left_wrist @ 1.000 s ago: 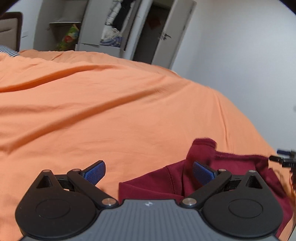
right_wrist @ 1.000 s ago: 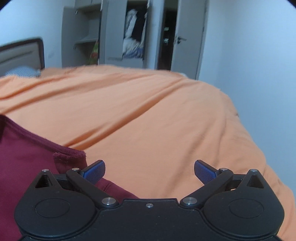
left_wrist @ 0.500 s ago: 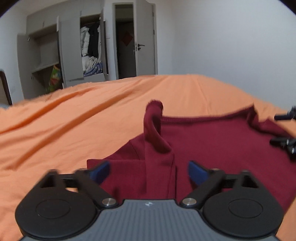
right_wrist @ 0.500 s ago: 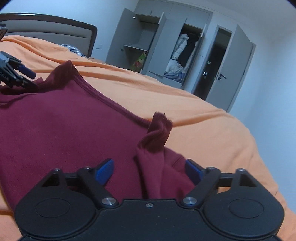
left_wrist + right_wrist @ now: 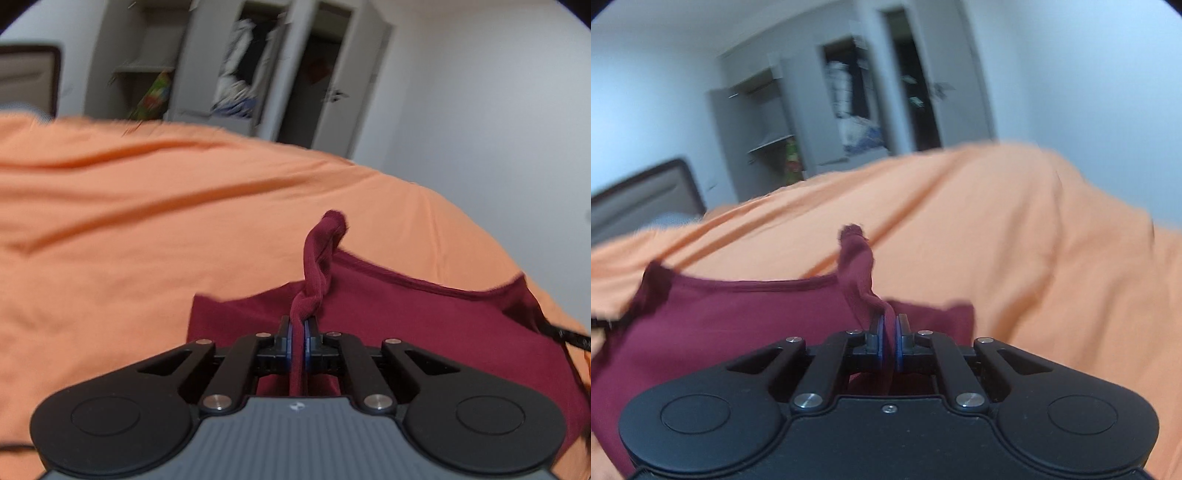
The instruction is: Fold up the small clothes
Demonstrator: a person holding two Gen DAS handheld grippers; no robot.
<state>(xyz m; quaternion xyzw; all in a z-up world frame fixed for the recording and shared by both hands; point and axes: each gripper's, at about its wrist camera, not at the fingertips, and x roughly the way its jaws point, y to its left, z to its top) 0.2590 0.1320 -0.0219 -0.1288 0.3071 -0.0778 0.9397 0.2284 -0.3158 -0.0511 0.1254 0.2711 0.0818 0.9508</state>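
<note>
Your left gripper (image 5: 297, 341) and right gripper (image 5: 889, 341) each pinched a corner of the maroon garment (image 5: 424, 317), which stretched sideways between them over the orange bedspread (image 5: 147, 240).

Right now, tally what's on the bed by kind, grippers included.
Maroon garment: 1
Orange bedsheet: 1
Grippers: 2, left gripper and right gripper, each shut on the garment
Total: 4

Bed (image 5: 147, 229) under rumpled orange sheet, maroon garment (image 5: 424, 317) lying on it
</note>
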